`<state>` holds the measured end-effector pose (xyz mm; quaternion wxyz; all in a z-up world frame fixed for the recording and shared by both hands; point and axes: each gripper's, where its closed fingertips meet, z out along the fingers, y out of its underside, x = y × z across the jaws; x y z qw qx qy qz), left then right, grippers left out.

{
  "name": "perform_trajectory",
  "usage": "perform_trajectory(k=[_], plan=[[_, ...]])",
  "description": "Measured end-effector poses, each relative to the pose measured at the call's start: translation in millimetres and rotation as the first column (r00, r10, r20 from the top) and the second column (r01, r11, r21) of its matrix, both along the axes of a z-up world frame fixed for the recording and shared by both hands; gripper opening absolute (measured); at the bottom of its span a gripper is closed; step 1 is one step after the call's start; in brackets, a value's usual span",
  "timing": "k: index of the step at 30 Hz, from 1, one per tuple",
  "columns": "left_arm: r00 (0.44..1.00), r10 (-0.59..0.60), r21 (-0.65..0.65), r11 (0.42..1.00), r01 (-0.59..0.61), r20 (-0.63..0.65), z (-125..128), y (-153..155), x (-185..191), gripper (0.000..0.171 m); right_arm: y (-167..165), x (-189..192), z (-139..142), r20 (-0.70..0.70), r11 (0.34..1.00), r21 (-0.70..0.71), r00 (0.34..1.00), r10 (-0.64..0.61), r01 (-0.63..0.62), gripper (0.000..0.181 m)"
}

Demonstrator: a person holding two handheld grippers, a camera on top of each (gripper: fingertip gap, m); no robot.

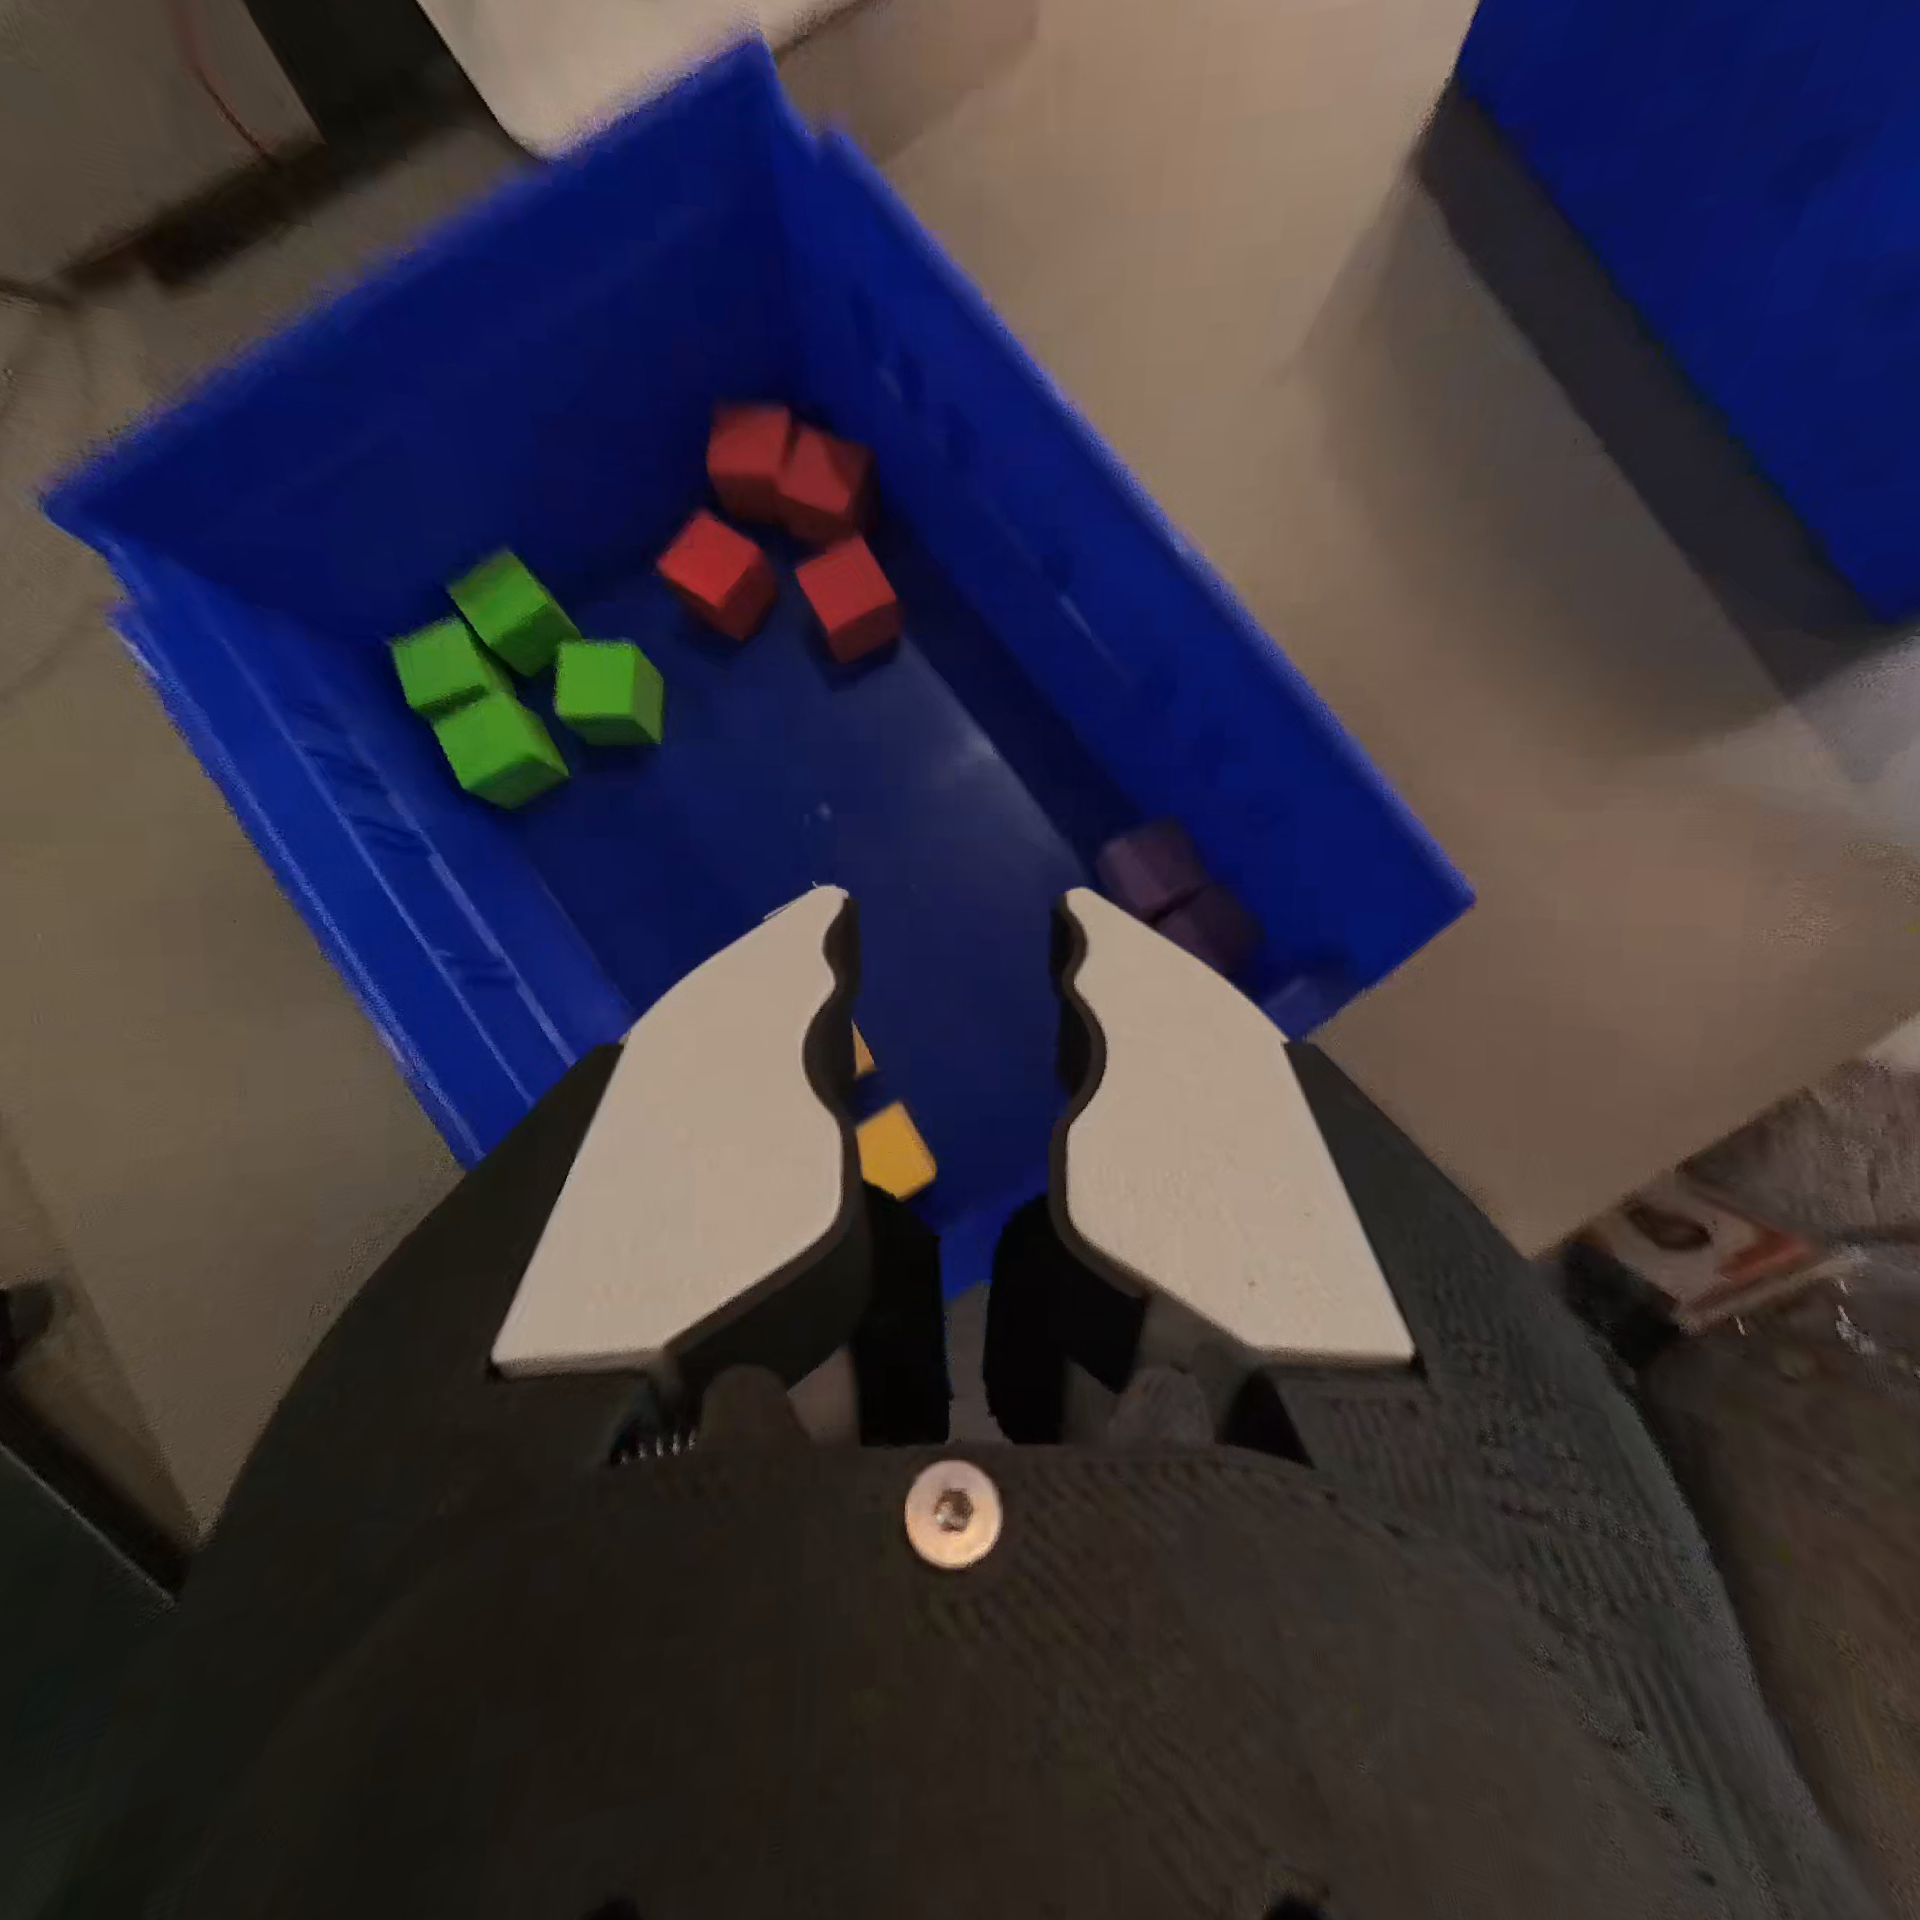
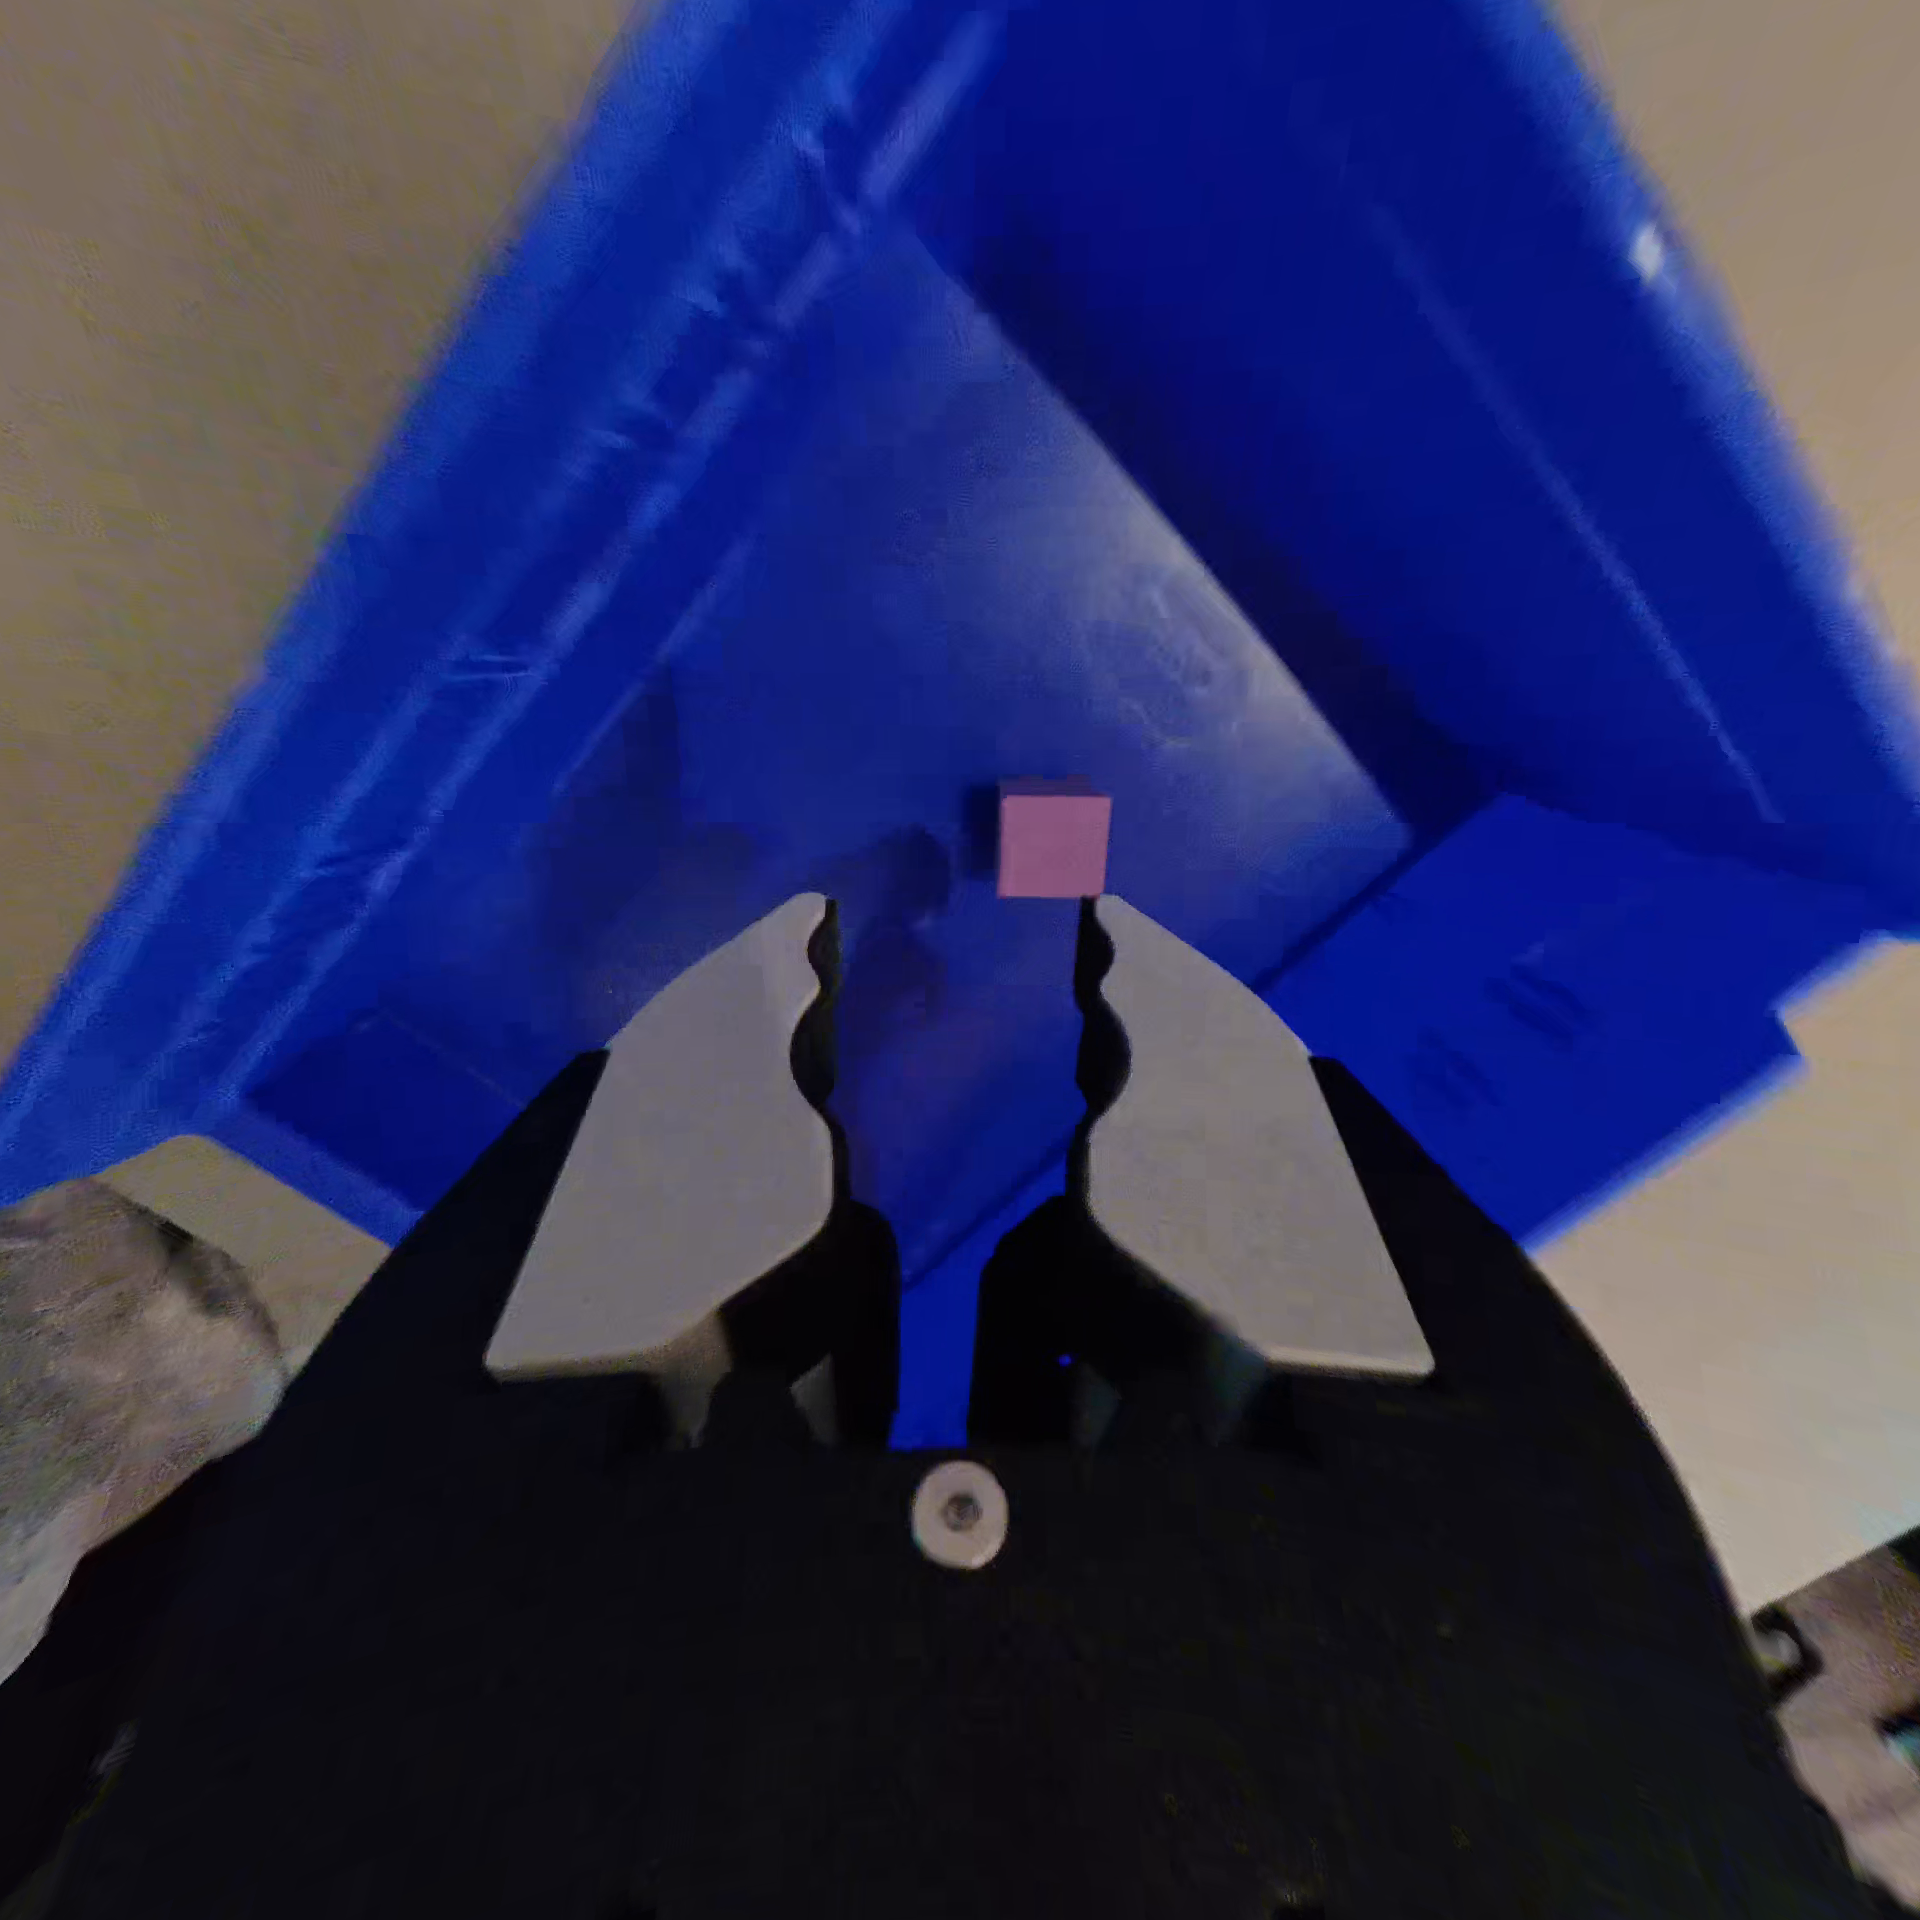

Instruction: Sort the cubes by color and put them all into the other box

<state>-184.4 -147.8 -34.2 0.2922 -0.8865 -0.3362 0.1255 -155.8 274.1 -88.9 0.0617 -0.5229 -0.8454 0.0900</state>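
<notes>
In the left wrist view, my left gripper (image 1: pixel 951 909) is open and empty above a blue bin (image 1: pixel 1195 665). The bin holds several green cubes (image 1: pixel 608 691), several red cubes (image 1: pixel 717 571), purple cubes (image 1: pixel 1153 868) by its right wall and a yellow cube (image 1: pixel 894 1148) partly hidden behind the left finger. In the right wrist view, my right gripper (image 2: pixel 956 909) is open and empty over a second blue bin (image 2: pixel 623 468). One pink cube (image 2: pixel 1052 844) lies on that bin's floor just beyond the right fingertip.
A beige surface (image 1: pixel 1195 260) carries the bins. Another blue bin (image 1: pixel 1745 229) stands at the upper right of the left wrist view. Grey cloth-like material (image 2: pixel 114 1340) lies at the lower left of the right wrist view. Both views are motion-blurred.
</notes>
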Motion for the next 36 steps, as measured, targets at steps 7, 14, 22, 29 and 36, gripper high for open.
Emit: perform_trajectory(k=[7,14,22,29,36], plan=[[0.972,0.086,-0.193,0.980,-0.043,0.221,-55.1,-30.6,-5.4,0.036,-47.7,44.5,45.8,-0.354,0.995,-0.075,0.935,0.034,-0.064,0.036],[0.945,0.058,-0.404,0.911,0.083,0.323,-97.9,-40.6,-6.3,0.035,-67.2,64.6,22.4,-0.377,0.990,-0.103,0.924,0.055,-0.101,0.037],[0.924,-0.224,-0.599,0.709,0.372,0.309,-98.2,-56.2,-17.3,0.039,-73.9,71.1,25.4,-0.440,0.978,-0.154,0.896,0.060,-0.141,0.037],[0.773,-0.505,-0.642,0.455,0.617,0.384,-104.6,-58.5,-14.3,0.043,-74.8,80.2,25.6,-0.453,0.972,-0.178,0.890,0.058,-0.154,0.037],[0.745,-0.514,-0.647,0.402,0.648,0.426,-116.7,-63.0,-21.2,0.035,-79.2,87.7,32.9,-0.461,0.974,-0.147,0.883,0.085,-0.170,0.036]])
